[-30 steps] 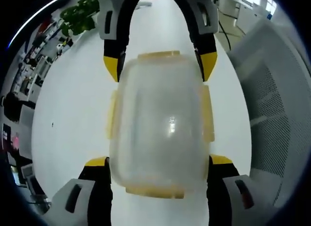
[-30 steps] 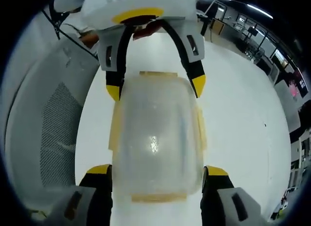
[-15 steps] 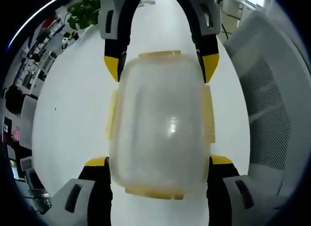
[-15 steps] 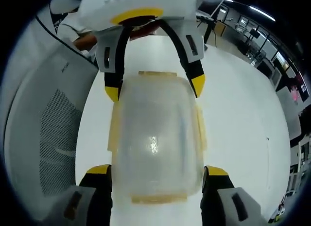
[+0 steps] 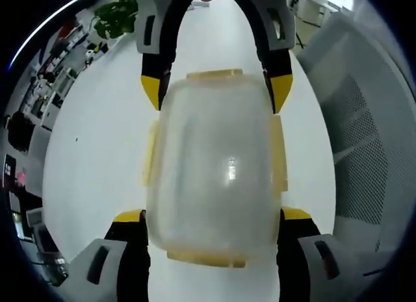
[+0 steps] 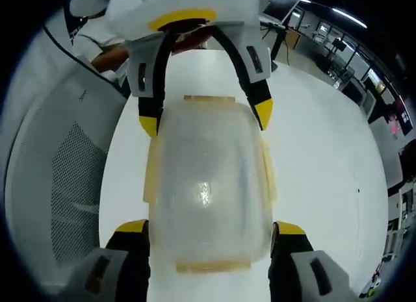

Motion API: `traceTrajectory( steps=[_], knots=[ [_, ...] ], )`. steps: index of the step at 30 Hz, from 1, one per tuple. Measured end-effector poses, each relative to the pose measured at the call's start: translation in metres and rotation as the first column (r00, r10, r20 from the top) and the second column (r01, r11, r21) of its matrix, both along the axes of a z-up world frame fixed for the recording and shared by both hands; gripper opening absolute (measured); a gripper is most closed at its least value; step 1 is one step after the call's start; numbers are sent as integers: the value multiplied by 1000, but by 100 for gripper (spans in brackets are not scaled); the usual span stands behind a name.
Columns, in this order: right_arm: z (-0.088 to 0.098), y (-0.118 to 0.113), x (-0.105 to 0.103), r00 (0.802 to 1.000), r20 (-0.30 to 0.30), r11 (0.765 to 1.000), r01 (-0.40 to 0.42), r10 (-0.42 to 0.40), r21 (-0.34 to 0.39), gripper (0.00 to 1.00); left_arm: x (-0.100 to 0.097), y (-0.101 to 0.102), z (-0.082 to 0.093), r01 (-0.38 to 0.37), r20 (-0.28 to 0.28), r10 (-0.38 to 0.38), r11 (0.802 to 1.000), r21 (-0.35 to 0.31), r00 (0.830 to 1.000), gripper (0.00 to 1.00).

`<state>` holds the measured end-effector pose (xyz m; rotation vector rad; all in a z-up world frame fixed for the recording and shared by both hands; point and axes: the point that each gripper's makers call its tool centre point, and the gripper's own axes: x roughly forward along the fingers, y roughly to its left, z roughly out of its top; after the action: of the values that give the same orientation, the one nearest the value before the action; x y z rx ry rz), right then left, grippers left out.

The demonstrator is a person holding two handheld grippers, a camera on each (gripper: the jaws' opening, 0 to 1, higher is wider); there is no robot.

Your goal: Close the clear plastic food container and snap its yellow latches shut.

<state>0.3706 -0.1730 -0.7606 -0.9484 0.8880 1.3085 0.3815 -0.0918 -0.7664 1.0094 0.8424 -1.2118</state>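
Note:
The clear plastic container with its lid on is held over the white table between both grippers, one at each end. My left gripper is shut on its near end, the yellow-tipped jaws pressing the two long sides. My right gripper clamps the far end the same way. In the right gripper view the container sits between the right gripper below and the left gripper above. Yellow latches run along all sides, and one end latch lies between the far jaws.
The white table spreads under the container. A grey mesh chair back stands close beside it, also in the right gripper view as the chair. A green plant and office desks lie far behind.
The container and both grippers keep the same hold. The background has slid slightly, so both hands have moved a little together.

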Motion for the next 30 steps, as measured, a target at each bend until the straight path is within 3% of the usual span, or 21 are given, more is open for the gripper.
traceTrajectory(
  steps=[30],
  knots=[
    [-1, -11, 59, 1000, 4, 998, -20, 20, -56, 75, 54, -11, 2, -23, 1, 23, 999, -29, 1000, 79]
  ],
)
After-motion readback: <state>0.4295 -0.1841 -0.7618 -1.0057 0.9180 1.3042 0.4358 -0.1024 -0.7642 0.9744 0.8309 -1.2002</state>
